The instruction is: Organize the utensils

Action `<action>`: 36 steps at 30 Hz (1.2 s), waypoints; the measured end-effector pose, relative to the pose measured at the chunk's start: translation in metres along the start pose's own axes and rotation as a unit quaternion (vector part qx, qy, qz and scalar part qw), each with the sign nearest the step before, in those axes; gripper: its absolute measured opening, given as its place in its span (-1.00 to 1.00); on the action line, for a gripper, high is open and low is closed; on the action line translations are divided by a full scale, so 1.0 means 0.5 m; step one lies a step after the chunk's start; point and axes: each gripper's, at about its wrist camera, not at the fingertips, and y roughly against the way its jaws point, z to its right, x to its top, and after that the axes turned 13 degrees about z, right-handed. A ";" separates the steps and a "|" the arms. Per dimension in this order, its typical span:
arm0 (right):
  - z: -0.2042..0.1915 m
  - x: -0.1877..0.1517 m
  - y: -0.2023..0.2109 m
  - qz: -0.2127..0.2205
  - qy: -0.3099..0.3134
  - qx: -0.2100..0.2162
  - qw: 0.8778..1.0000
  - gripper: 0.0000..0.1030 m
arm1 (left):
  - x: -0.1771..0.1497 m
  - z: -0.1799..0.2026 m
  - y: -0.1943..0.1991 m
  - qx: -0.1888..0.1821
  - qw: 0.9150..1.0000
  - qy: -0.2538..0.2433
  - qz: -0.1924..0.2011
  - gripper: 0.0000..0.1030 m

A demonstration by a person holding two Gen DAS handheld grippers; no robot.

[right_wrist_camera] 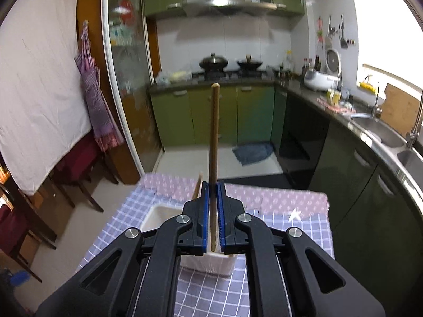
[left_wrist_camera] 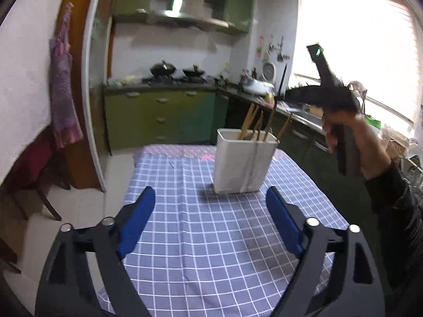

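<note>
While the right tool (right_wrist_camera: 211,219) clamped a chopstick (right_wrist_camera: 213,142), the stick stood upright, its long axis vertical, above the white holder (left_wrist_camera: 243,163) on the checked desk (left_wrist_camera: 211,237). Lower and nearer, the left tool (left_wrist_camera: 211,222) hung over the desk, jaws wide apart, holding nothing.

behind the checked tablecloth (left_wrist_camera: 211,237): green cabinets (right_wrist_camera: 211,113) topped by two black woks (right_wrist_camera: 213,62) under a steel range hood (right_wrist_camera: 227,4); right of the woks, a white rice cooker (right_wrist_camera: 321,79), then a steel sink (right_wrist_camera: 380,132); far left, a hanging purple apron (right_wrist_camera: 92,92).
</note>
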 end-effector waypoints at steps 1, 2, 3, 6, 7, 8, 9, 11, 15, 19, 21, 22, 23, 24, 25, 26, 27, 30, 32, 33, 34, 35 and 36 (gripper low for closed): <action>-0.003 -0.010 -0.008 -0.007 0.002 0.000 1.000 -0.86 | 0.002 0.005 0.006 0.005 1.000 -0.006 0.008 0.75; -0.007 -0.020 -0.014 -0.013 0.004 -0.001 1.000 -0.86 | 0.001 0.010 0.013 0.009 1.000 -0.011 0.015 0.78; -0.009 -0.028 -0.018 -0.015 0.005 -0.001 1.000 -0.86 | 0.000 0.016 0.021 0.013 0.999 -0.017 0.024 0.81; -0.012 -0.034 -0.006 -0.009 0.004 -0.001 1.000 -0.85 | -0.004 0.028 0.032 0.019 0.999 -0.026 0.032 0.86; -0.014 -0.030 0.016 0.001 0.000 0.005 1.000 -0.85 | -0.005 0.029 0.029 0.014 0.999 -0.022 0.028 0.86; -0.015 -0.028 0.036 0.010 -0.002 0.009 1.000 -0.85 | -0.005 0.029 0.025 0.010 1.000 -0.018 0.024 0.86; -0.015 -0.027 0.063 0.021 -0.003 0.013 1.000 -0.84 | -0.008 0.031 0.022 0.002 1.000 -0.014 0.017 0.86; -0.015 -0.032 0.130 0.042 -0.006 0.021 0.999 -0.70 | -0.017 0.037 0.016 -0.006 1.000 -0.015 0.008 0.86; -0.008 -0.117 0.269 0.073 -0.012 0.029 0.997 -0.19 | -0.042 0.052 0.009 -0.021 1.000 -0.015 -0.004 0.86; 0.007 -0.239 0.362 0.070 -0.032 0.020 0.997 0.49 | -0.070 0.068 0.002 -0.026 0.999 -0.021 -0.020 0.86; 0.008 -0.292 0.409 0.076 -0.043 0.017 0.996 0.78 | -0.077 0.071 0.009 -0.021 0.999 -0.027 -0.021 0.86; 0.007 -0.311 0.432 0.082 -0.044 0.011 0.996 0.82 | -0.079 0.073 0.013 -0.019 0.999 -0.028 -0.020 0.86; 0.007 -0.324 0.451 0.087 -0.045 0.005 0.995 0.83 | -0.079 0.074 0.021 -0.018 0.999 -0.027 -0.018 0.86; 0.005 -0.337 0.479 0.099 -0.045 -0.005 0.994 0.91 | -0.078 0.075 0.030 -0.019 0.999 -0.026 -0.016 0.86; 0.002 -0.345 0.501 0.107 -0.045 -0.010 0.993 0.91 | -0.075 0.076 0.038 -0.021 0.999 -0.025 -0.014 0.86; -0.002 -0.351 0.517 0.113 -0.044 -0.011 0.993 0.91 | -0.073 0.077 0.051 -0.021 0.999 -0.025 -0.010 0.86; -0.010 -0.357 0.539 0.118 -0.039 -0.011 0.992 0.91 | -0.071 0.080 0.061 -0.020 0.999 -0.025 -0.007 0.86; -0.027 -0.370 0.580 0.122 -0.021 -0.014 0.992 0.91 | -0.067 0.084 0.098 -0.018 0.999 -0.027 0.003 0.86; -0.042 -0.377 0.602 0.124 -0.013 -0.011 0.992 0.91 | -0.065 0.082 0.115 -0.019 1.000 -0.023 0.007 0.86; -0.048 -0.384 0.613 0.124 -0.011 -0.010 0.992 0.91 | -0.065 0.080 0.124 -0.019 1.000 -0.020 0.008 0.86; -0.053 -0.390 0.620 0.123 -0.009 -0.011 0.992 0.91 | -0.066 0.076 0.134 -0.018 1.000 -0.016 0.009 0.86; -0.057 -0.391 0.623 0.122 -0.007 -0.012 0.992 0.91 | -0.066 0.073 0.140 -0.016 1.000 -0.014 0.009 0.86; -0.061 -0.397 0.629 0.121 -0.005 -0.013 0.993 0.91 | -0.066 0.070 0.147 -0.012 1.000 -0.013 0.011 0.86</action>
